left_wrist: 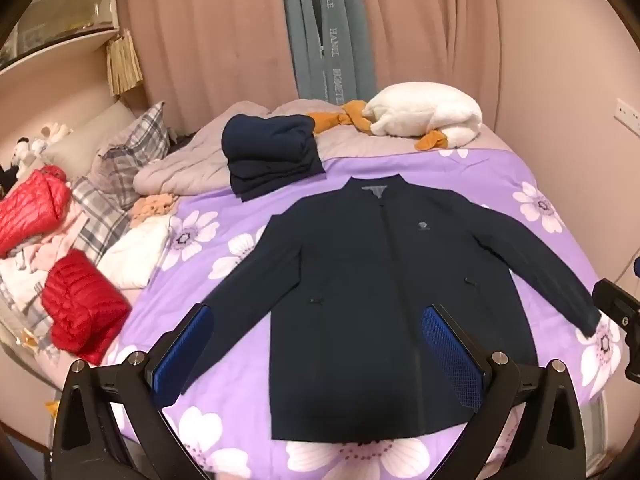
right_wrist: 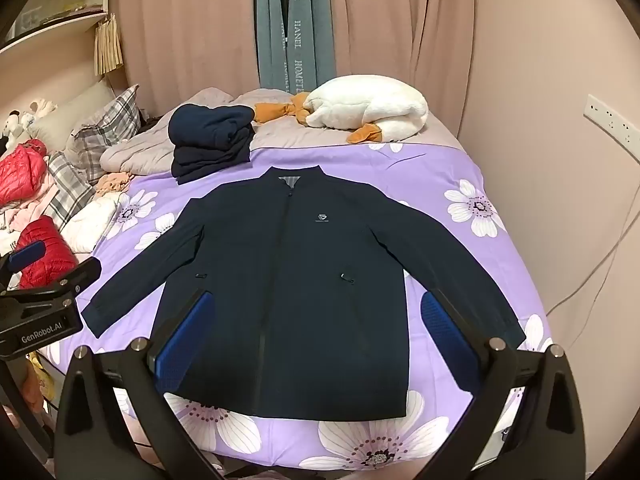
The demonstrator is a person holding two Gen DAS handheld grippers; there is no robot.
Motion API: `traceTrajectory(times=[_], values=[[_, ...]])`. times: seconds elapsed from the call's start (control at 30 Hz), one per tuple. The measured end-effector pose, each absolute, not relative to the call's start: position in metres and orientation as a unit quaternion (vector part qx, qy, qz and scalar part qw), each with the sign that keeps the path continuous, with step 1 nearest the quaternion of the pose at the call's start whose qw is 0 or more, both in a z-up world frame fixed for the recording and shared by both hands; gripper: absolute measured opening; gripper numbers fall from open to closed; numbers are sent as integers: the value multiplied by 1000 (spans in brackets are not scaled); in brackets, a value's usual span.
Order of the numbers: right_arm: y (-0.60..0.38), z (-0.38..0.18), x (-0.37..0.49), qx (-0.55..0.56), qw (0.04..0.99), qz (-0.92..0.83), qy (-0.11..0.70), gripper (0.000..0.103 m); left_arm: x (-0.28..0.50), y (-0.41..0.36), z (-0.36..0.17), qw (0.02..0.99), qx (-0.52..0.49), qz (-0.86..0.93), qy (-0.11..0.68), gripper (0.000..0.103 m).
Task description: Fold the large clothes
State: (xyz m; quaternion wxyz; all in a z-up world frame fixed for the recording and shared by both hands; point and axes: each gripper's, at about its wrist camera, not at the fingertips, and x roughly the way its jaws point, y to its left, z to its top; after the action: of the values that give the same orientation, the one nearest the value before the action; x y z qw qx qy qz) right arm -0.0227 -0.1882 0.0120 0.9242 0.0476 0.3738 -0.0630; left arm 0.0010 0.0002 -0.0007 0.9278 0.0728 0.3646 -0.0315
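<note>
Jaws on both tools stand wide apart with nothing between them. The left gripper [left_wrist: 318, 354] hangs above the near edge of the bed [left_wrist: 520, 184], tipped downward, and the right gripper [right_wrist: 316, 344] does the same beside it.

Ahead of both lies the navy jacket [left_wrist: 360, 272], spread flat and zipped on the purple flowered sheet [left_wrist: 500, 176], hem toward the near edge, collar toward the far one. Its long axis runs straight away from the grippers; the sleeves slant outward toward the near corners. The left cuff [left_wrist: 188, 376] lies closest to the left gripper, the right cuff [right_wrist: 508, 340] closest to the right, so each hand would likely take its own side for a first fold inward.

Beyond the collar sits a folded navy stack [left_wrist: 272, 152], just clear of the jacket.

The right wrist view shows the chest logo [right_wrist: 321, 217] sharply and the other tool's body at its left edge; the left wrist view shows more of the red puffer jackets [left_wrist: 80, 312] along the bed's left edge.
</note>
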Motion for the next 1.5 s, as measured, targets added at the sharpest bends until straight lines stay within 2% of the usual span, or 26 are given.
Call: traceTrajectory(times=[1.5], values=[[-166,7,-18,48,923,-46,380,103,1,4,-5,929,72,-27,363,103]])
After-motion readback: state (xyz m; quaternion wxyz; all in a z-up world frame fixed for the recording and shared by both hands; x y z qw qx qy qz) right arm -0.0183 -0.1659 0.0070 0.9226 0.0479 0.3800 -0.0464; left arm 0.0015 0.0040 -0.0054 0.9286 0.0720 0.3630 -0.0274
